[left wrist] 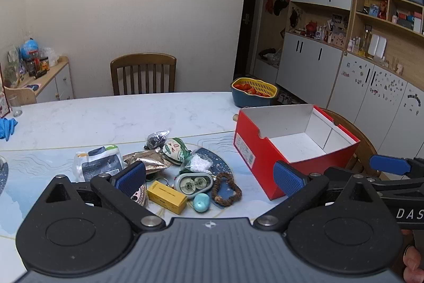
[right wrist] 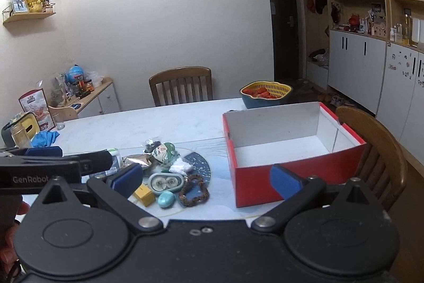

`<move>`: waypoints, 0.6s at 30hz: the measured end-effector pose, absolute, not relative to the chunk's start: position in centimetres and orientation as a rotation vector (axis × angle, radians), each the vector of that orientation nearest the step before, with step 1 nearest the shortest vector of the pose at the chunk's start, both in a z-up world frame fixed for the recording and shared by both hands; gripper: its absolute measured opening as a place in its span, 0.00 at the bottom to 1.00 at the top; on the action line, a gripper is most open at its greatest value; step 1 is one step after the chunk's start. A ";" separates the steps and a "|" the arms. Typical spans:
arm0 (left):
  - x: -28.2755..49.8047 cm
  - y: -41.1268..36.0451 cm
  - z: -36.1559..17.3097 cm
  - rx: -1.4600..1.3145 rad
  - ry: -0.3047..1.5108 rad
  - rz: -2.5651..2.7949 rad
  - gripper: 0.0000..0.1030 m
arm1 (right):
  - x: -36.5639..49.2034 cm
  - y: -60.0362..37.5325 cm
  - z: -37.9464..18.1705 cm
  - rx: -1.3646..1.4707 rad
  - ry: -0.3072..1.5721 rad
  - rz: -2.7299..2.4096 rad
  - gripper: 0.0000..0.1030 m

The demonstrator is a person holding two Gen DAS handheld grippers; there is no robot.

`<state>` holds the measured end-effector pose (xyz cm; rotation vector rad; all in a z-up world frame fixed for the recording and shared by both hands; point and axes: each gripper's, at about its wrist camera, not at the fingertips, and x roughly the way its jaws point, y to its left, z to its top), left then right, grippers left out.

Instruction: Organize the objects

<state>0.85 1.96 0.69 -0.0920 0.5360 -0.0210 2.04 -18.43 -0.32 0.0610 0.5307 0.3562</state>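
Both tongs released, jaws spread wide, nothing between the pads. Left tongs (left wrist: 209,178) hang above the near edge of the white marble-pattern bench (left wrist: 106,118), angled down over a heap of small items; right tongs (right wrist: 206,179) sit just to their right, pads straddling the gap between heap and box.

Red cardboard box with white inside (right wrist: 291,147) stands open and empty on the right side of the bench, well apart from the heap's far end, close beside its near end.

Heap on a blue-and-white patterned mat (left wrist: 212,155):
- yellow rectangular carton (left wrist: 167,196), nearest, lying flat
- turquoise egg-shaped object (left wrist: 201,202) just right of the carton
- brown beaded bracelet loop (left wrist: 226,188) at the right edge, closest to the box
- pale green oval case with two round windows (left wrist: 193,183) behind carton and egg
- clear bag of white granules (left wrist: 200,163) behind the case
- green-and-white stuffed figure with a painted face (left wrist: 176,150)
- crumpled gold foil pouch (left wrist: 148,159) left of the figure
- white and dark grey plastic packet (left wrist: 99,165) at the far left
- small clear bag of dark pieces (left wrist: 156,139) at the back

Yellow slotted basket in a dark blue bowl (right wrist: 266,93) holds red items at the far right corner. Blue gloves (right wrist: 45,138) lie at the left edge. Wooden chair (right wrist: 181,85) behind the bench.
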 end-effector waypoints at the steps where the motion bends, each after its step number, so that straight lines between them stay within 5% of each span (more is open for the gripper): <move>1: 1.2 2.5 0.5 -0.098 0.540 -0.025 1.00 | 2.4 -18.0 -0.4 0.062 0.540 0.352 0.99; 18: 9.8 14.1 -4.8 -0.009 0.631 0.018 1.00 | 8.7 -10.6 -5.2 0.001 0.695 0.394 0.95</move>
